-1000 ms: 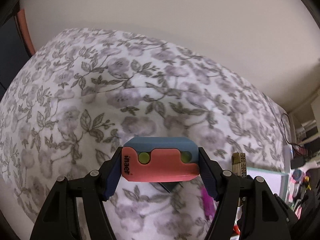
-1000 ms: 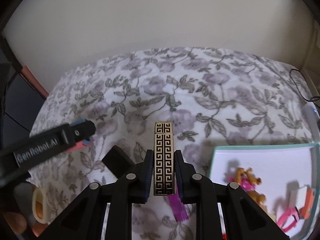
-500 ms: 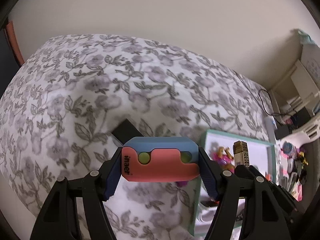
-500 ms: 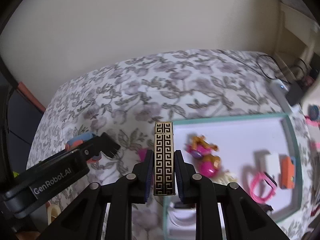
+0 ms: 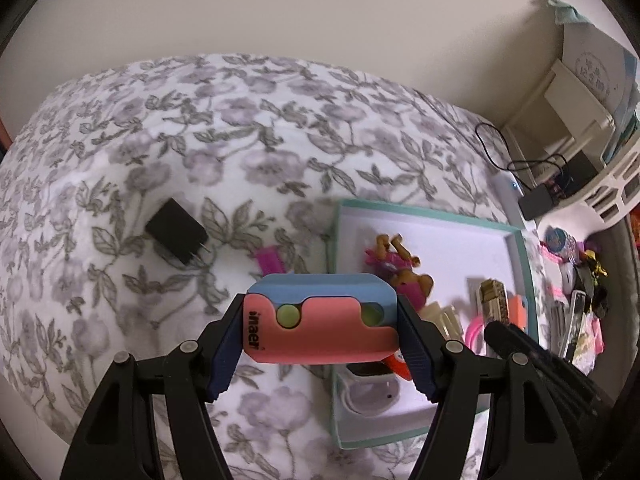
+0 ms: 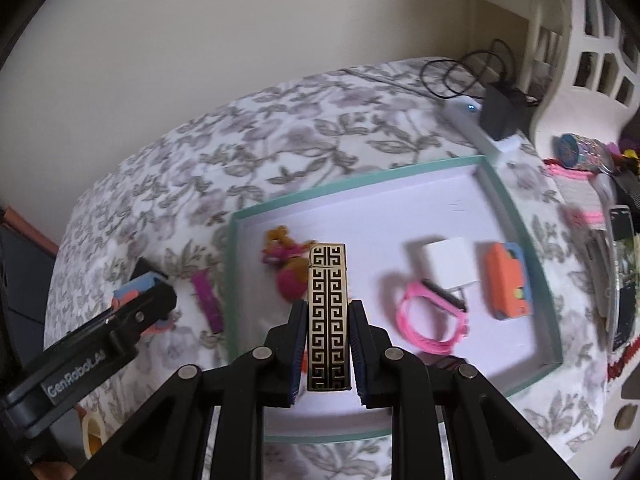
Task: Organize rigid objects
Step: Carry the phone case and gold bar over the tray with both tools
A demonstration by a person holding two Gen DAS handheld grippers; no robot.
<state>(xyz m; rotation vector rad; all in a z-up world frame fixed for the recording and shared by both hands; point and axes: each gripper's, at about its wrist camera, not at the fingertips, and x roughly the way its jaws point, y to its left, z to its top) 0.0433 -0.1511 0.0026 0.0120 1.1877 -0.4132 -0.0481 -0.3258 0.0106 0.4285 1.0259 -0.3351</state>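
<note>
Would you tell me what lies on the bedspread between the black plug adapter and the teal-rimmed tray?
A purple strip, seen in the left wrist view, between black plug adapter and tray.

Glossy metal lighter [image 6: 327, 316] — matt floral cloth [image 5: 240, 120].

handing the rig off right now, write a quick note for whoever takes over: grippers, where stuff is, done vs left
Left gripper: shut on the pink and blue case, over the floral cloth by the tray's left edge.
Right gripper: shut on the gold patterned lighter, held upright over the tray.
Teal-rimmed tray: already holds a plush toy, a pink band, a white charger and an orange and blue case.
Left to do: place both held items in the tray, then fetch the black plug and the magenta clip, both on the cloth outside it.
</note>
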